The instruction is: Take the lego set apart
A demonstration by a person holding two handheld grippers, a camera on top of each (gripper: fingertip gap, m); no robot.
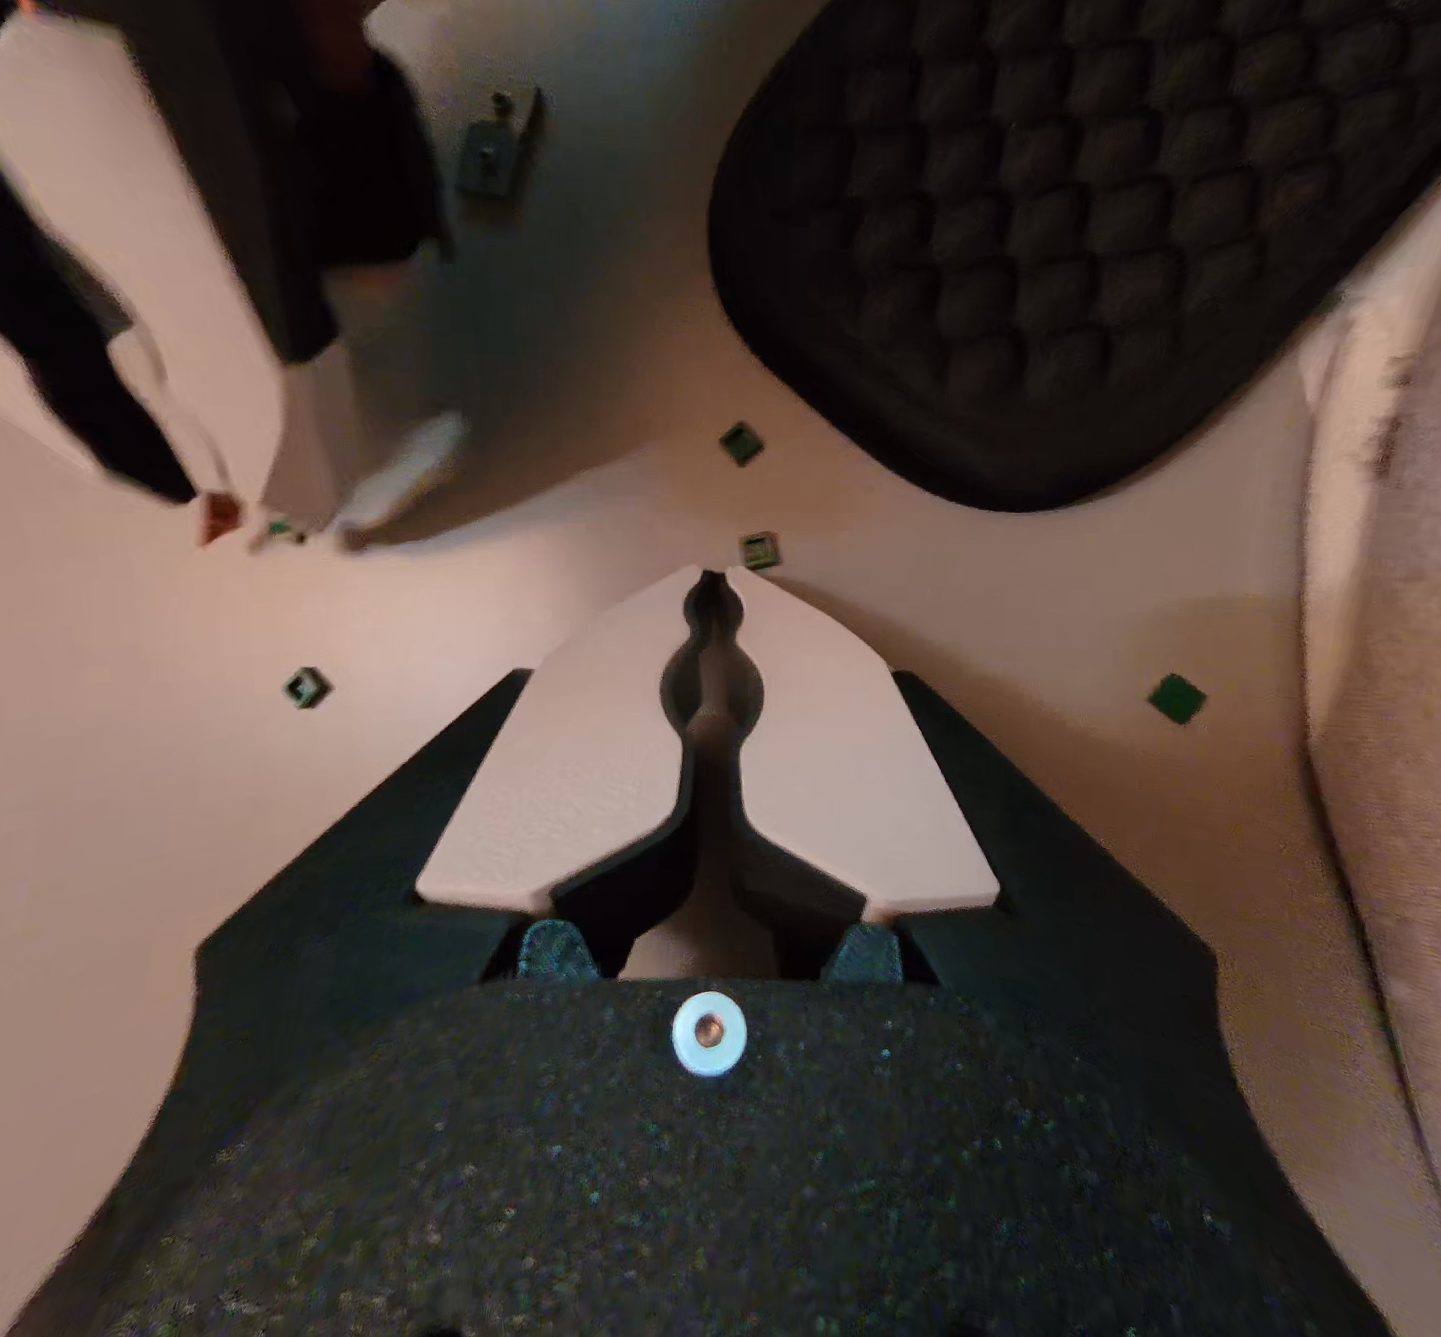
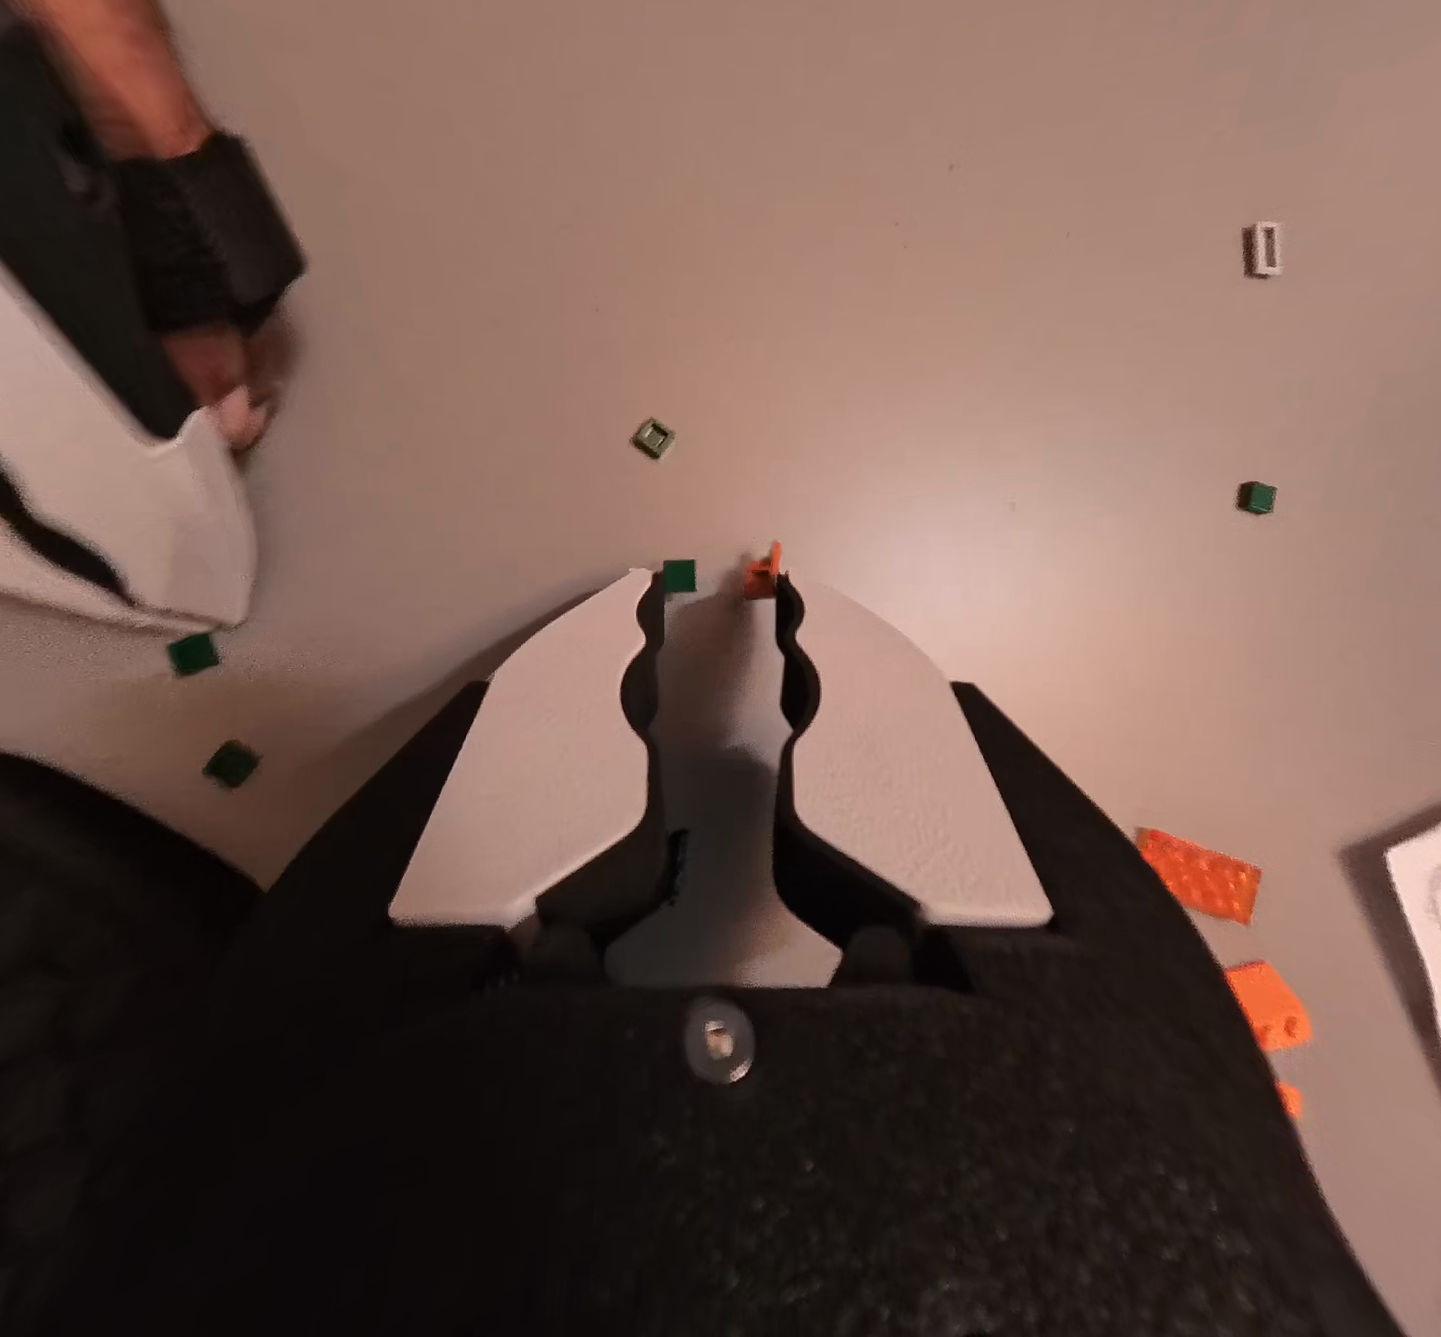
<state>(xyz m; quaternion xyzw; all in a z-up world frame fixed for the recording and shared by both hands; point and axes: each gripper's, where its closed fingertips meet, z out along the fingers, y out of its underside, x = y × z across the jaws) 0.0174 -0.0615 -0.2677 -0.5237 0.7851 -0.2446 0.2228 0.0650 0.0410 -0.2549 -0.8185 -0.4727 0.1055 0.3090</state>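
Grippers over scattered lego pieces

Left gripper (image 1: 713, 576) hangs above the pale table (image 1: 468, 636), fingertips pressed together with nothing between them, and a small green tile (image 1: 759, 549) lies just beyond the tips. Right gripper (image 2: 717, 582) has its fingers parted; an orange piece (image 2: 762, 576) sits against the right fingertip, a green tile (image 2: 678, 576) beside the left one. More green tiles dot the table, orange plates (image 2: 1201, 874) lie to the right, and a black quilted cushion (image 1: 1092, 169) sits farther out.

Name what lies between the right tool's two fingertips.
Bare table, in the right wrist view: the green piece and orange piece sit beside each fingertip.
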